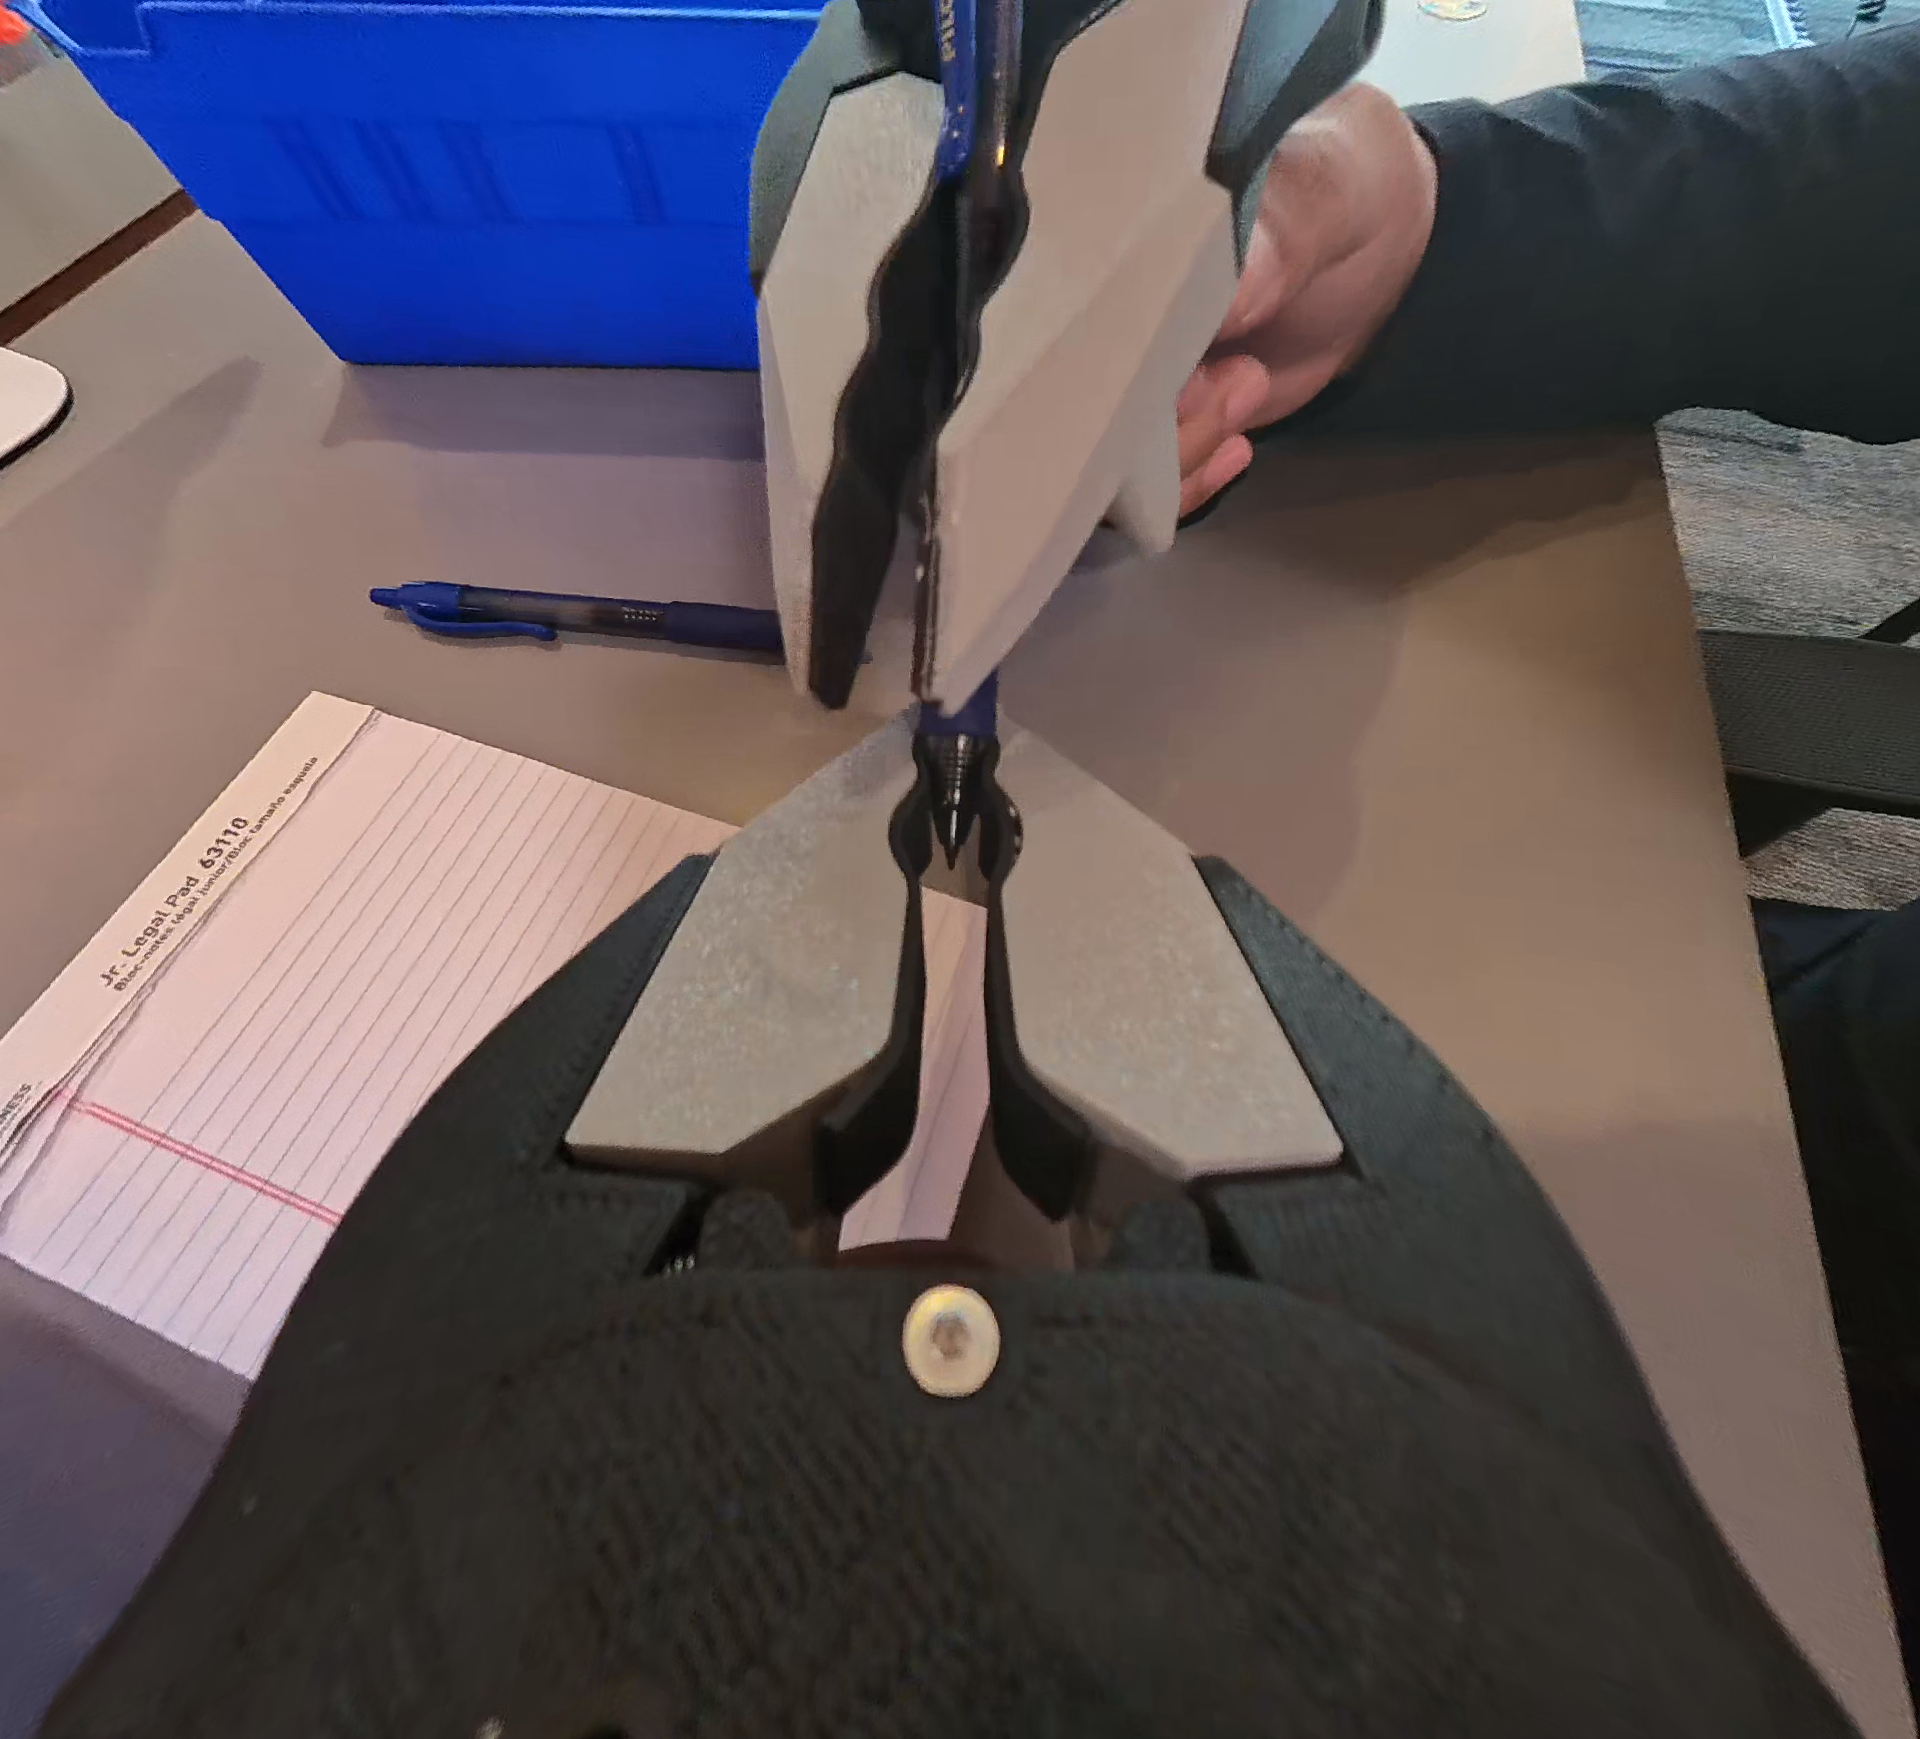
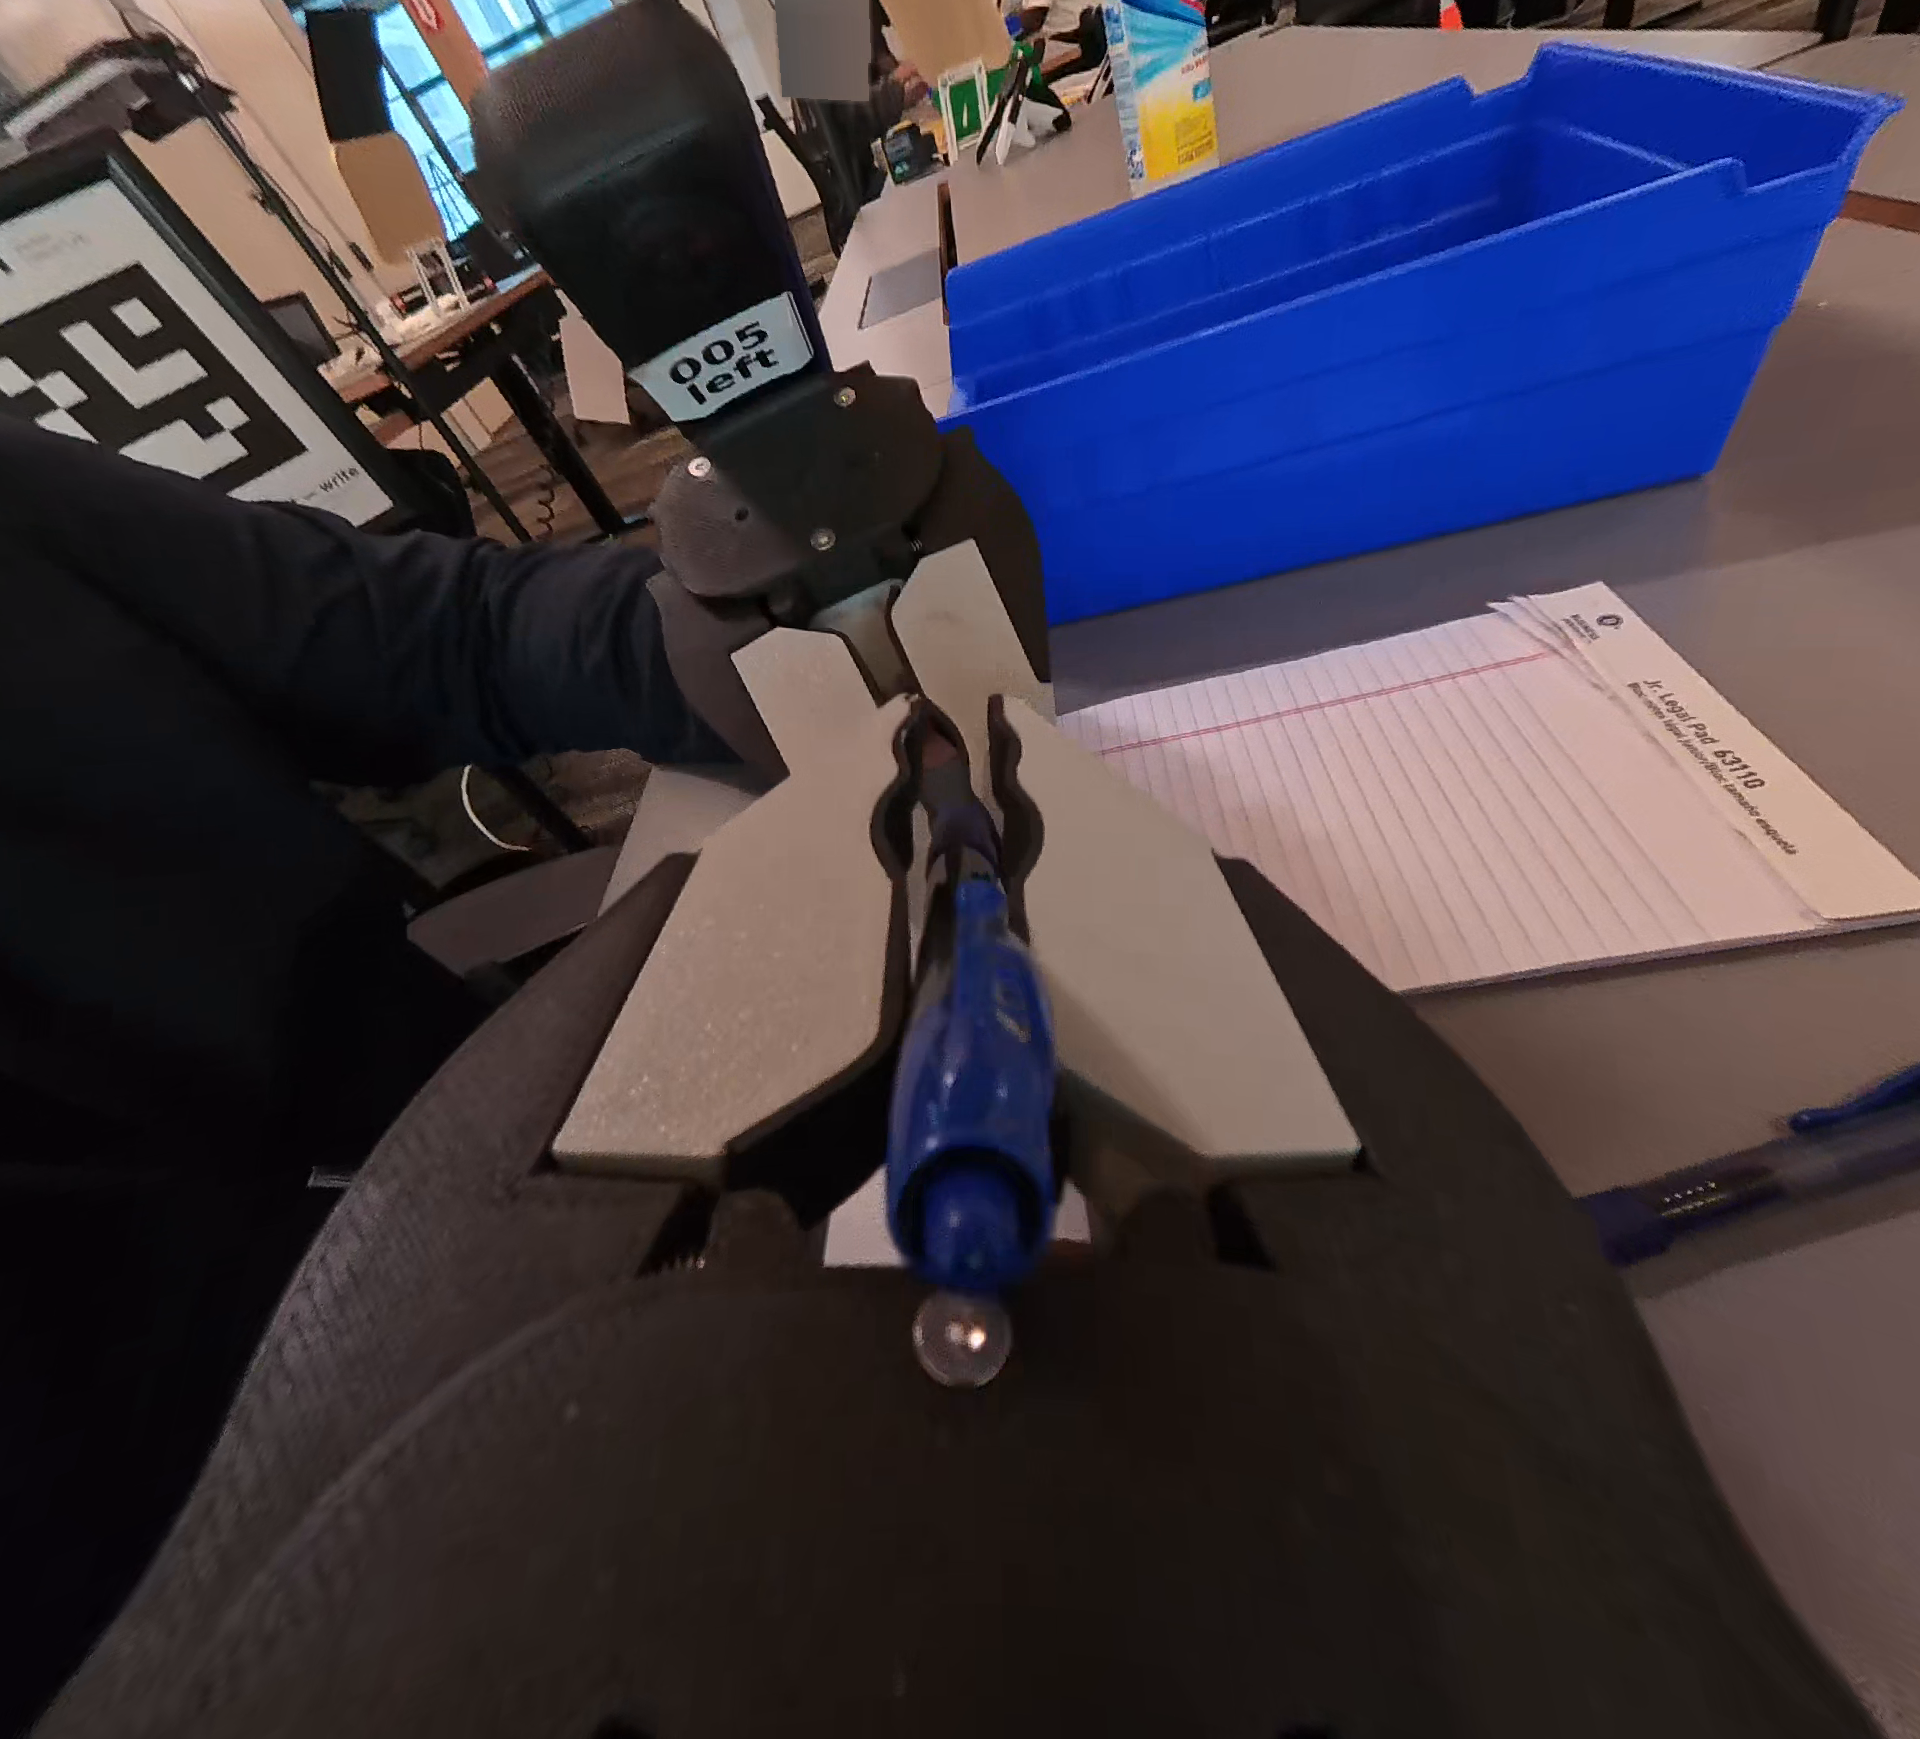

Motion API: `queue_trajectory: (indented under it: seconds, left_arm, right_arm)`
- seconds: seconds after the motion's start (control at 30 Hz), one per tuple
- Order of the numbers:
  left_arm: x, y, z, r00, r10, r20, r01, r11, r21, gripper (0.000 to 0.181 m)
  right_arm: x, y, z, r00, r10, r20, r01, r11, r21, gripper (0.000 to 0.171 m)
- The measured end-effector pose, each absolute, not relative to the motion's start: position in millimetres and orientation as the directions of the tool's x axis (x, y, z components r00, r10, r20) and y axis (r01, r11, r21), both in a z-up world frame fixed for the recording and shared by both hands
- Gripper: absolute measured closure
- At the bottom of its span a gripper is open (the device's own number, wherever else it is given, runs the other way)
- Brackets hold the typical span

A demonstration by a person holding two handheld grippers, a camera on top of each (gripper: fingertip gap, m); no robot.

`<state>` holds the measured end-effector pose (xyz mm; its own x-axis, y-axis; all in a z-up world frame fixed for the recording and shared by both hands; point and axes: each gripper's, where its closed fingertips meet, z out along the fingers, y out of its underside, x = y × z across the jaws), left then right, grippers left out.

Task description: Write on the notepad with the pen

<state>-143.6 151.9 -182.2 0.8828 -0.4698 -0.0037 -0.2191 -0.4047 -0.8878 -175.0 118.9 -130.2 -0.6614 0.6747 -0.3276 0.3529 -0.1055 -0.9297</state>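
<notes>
Blue pen (image 1: 982,79) clamped in right gripper (image 2: 956,790) jaws; left gripper (image 1: 954,842) jaws narrowly apart around its tip. Second pen (image 1: 582,614), one notepad (image 1: 343,983), one blue bin (image 1: 499,162) on counter (image 1: 1351,858).

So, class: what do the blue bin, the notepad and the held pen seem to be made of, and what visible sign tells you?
Blue bin: likely moulded plastic, slightly glossy; uniform colour, ribbed walls.
Notepad: paper, matte; thin ruled sheets stacked at the edge.
Pen, clamped in the right gripper: seemingly glossy plastic barrel, with highlights; the dark cone tip may be metal.
</notes>
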Motion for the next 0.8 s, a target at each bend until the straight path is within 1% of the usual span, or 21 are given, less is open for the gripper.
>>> queue_trajectory:
  seconds: [0.07, 0.4, 0.8]
  left_arm:
    - [-143, 152, -181, 0.882, -0.471, -0.003, -0.218, -0.401, -0.89, 0.181]
    - [-148, 155, -176, 0.896, -0.442, -0.034, -0.217, -0.372, -0.902, 0.18]
    - [-153, 156, -186, 0.901, -0.425, -0.086, -0.27, -0.395, -0.878, 0.18]
  right_arm:
    - [-175, 118, -131, -0.661, 0.675, -0.327, 0.355, -0.103, -0.929, 0.165]
    - [-175, 120, -132, -0.658, 0.682, -0.319, 0.355, -0.093, -0.93, 0.165]
    - [-175, 122, -145, -0.647, 0.685, -0.335, 0.403, -0.065, -0.913, 0.165]
